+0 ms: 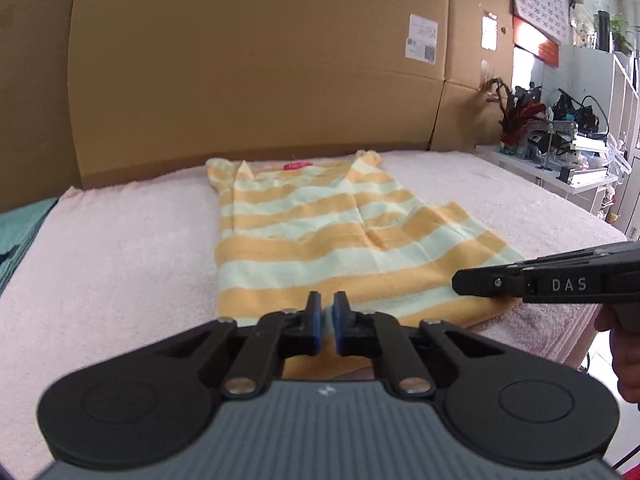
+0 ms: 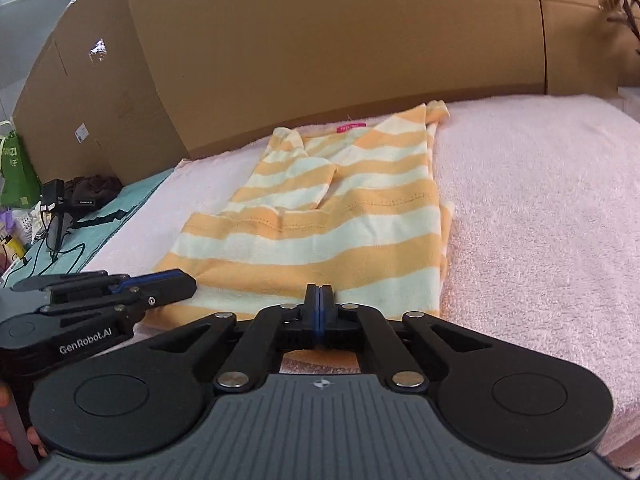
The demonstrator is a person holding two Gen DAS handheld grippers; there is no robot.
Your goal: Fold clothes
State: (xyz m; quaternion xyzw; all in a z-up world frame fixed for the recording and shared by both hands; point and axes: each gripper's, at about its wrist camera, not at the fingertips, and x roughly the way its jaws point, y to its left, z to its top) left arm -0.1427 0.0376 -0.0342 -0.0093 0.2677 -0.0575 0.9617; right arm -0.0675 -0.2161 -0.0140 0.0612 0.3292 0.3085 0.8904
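Note:
An orange and pale striped shirt [image 1: 320, 240] [image 2: 320, 240] lies flat on a pink towel-covered surface [image 1: 120, 260] [image 2: 540, 200], both sleeves folded inward and its pink neck label [image 1: 297, 165] at the far end. My left gripper [image 1: 327, 314] is shut on the near hem, a sliver of pale cloth showing between its blue pads. In the right wrist view the left gripper [image 2: 188, 280] sits at the shirt's near left corner. My right gripper [image 2: 319, 300] is shut, pads together, at the near hem toward the right; the left wrist view has the right gripper [image 1: 460, 284] over the near right corner.
Tall cardboard boxes [image 1: 240, 80] [image 2: 320, 40] wall off the far side. A teal cloth [image 2: 112, 220] with a black charger and cables [image 2: 56, 208] lies to the left. A cluttered white shelf [image 1: 560, 160] stands to the right. A hand [image 1: 628, 352] holds the right gripper.

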